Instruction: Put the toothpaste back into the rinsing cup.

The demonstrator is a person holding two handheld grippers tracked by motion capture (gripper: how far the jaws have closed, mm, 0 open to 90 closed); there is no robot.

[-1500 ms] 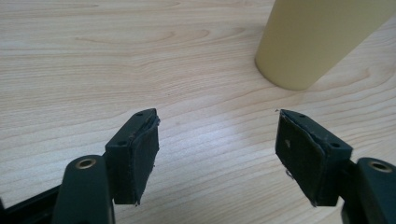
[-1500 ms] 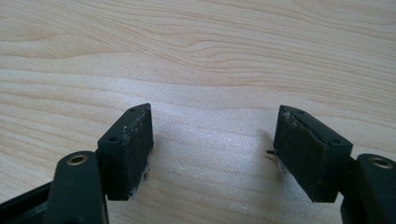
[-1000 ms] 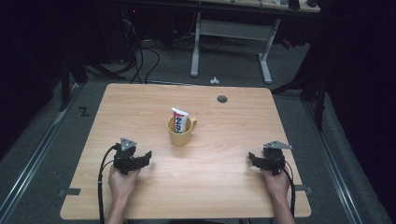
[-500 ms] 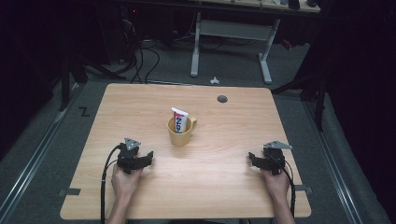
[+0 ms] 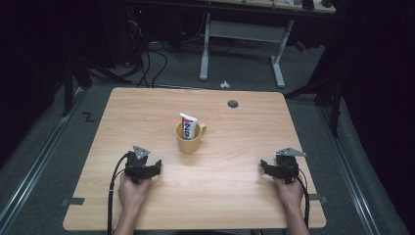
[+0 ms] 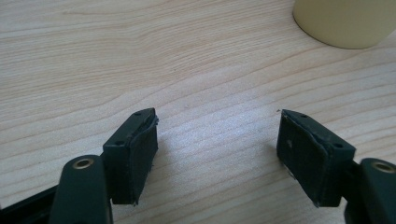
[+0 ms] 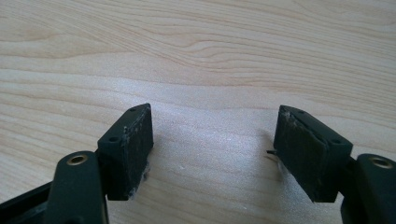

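A yellow mug (image 5: pixel 190 139) stands near the middle of the wooden table (image 5: pixel 230 196), with a white, red and blue toothpaste tube (image 5: pixel 187 126) upright inside it. My left gripper (image 5: pixel 155 167) rests on the table to the near left of the mug, open and holding nothing, its jaws turned toward the mug. In the left gripper view the left gripper (image 6: pixel 217 140) has bare wood between its pads, and the mug's base (image 6: pixel 345 23) sits at the top right. My right gripper (image 5: pixel 265 169) lies open near the table's right side; the right gripper (image 7: pixel 212 140) has only wood between its pads.
A small round cable hole (image 5: pixel 233 103) lies in the tabletop at the back right. Behind the table stand a white desk frame (image 5: pixel 240 34) and loose cables (image 5: pixel 147 58) on the floor. A floor rail (image 5: pixel 34 166) runs along the left.
My left gripper has edged a little to the right, toward the mug. The right gripper, the mug and the tube have stayed put.
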